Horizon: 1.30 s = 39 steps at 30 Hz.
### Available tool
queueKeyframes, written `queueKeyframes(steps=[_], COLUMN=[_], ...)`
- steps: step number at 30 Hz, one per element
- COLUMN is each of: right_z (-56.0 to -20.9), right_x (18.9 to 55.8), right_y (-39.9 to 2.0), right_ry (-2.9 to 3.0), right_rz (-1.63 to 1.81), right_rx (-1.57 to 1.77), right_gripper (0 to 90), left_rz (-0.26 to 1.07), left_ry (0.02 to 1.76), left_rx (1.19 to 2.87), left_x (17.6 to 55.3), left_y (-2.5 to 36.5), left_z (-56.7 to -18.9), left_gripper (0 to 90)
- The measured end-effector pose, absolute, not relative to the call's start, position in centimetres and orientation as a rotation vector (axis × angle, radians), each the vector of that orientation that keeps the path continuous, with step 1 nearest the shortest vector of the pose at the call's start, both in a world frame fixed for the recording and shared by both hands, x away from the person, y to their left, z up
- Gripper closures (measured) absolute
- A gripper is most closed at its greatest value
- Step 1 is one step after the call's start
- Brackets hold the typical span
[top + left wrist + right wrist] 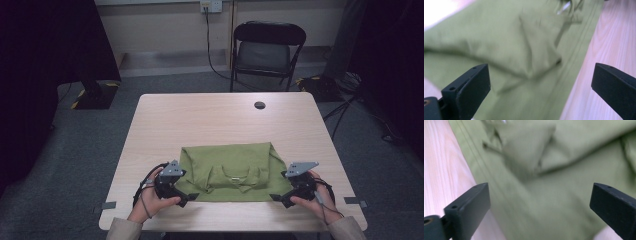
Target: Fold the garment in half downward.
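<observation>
The left gripper's [189, 197] fingers [466, 91] stood spread wide with nothing between them, poised just over the near left corner of a folded green shirt [235, 172]. In the left gripper view the cloth lay under the gap, one finger over the fabric and the other over bare wood. The right gripper's [277, 199] fingers [467, 210] were likewise spread apart and held nothing, at the shirt's near right corner; in the right gripper view the green cloth ran beneath them, with its collar flap farther off.

The shirt lay flat on the near half of the desk [210, 120], its collar toward the person, between the two grippers. A hand held each gripper from the near edge. A small dark disc [259, 105] sat at the far side of the desk, well apart from the shirt. Beyond the desk stood a black folding chair [267, 47].
</observation>
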State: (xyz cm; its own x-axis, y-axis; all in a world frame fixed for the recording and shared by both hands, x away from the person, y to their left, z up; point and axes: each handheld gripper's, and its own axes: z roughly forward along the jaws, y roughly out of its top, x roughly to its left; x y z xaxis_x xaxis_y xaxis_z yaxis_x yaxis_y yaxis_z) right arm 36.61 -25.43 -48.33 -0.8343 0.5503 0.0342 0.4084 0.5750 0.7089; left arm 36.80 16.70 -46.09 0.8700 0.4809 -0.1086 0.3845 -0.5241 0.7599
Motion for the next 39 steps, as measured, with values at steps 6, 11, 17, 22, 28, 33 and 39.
queueKeyframes(steps=[6,11,17,22,28,33,39], right_z=[-46.7,-46.3,-47.1,-47.6,-46.4,-45.8,-45.7], right_x=[38.7,40.2,41.7,41.8,40.6,38.6,36.0], right_y=[-24.0,-22.9,-21.4,-21.1,-21.6,-21.5,-22.5], right_ry=[2.621,2.645,2.708,2.720,2.743,2.765,2.774], right_rz=[1.234,1.316,1.266,1.217,1.285,1.321,1.383], right_rx=[0.796,0.849,0.889,0.890,0.782,0.689,0.640], right_gripper=[13.2,26.0,47.7,69.1,81.7,79.2,65.2], left_rz=[0.139,0.036,-0.031,-0.063,-0.113,-0.134,-0.162], left_ry=[0.562,0.571,0.601,0.610,0.531,0.496,0.440], left_rx=[2.209,2.225,2.269,2.242,2.218,2.213,2.242], left_x=[39.0,40.9,42.1,42.1,40.6,39.0,36.4], left_y=[13.8,12.4,11.9,12.4,12.9,13.2,14.3], left_z=[-45.5,-46.0,-47.0,-47.3,-46.0,-45.5,-45.6], left_gripper=[11.7,26.0,48.2,67.4,81.6,80.6,62.3])
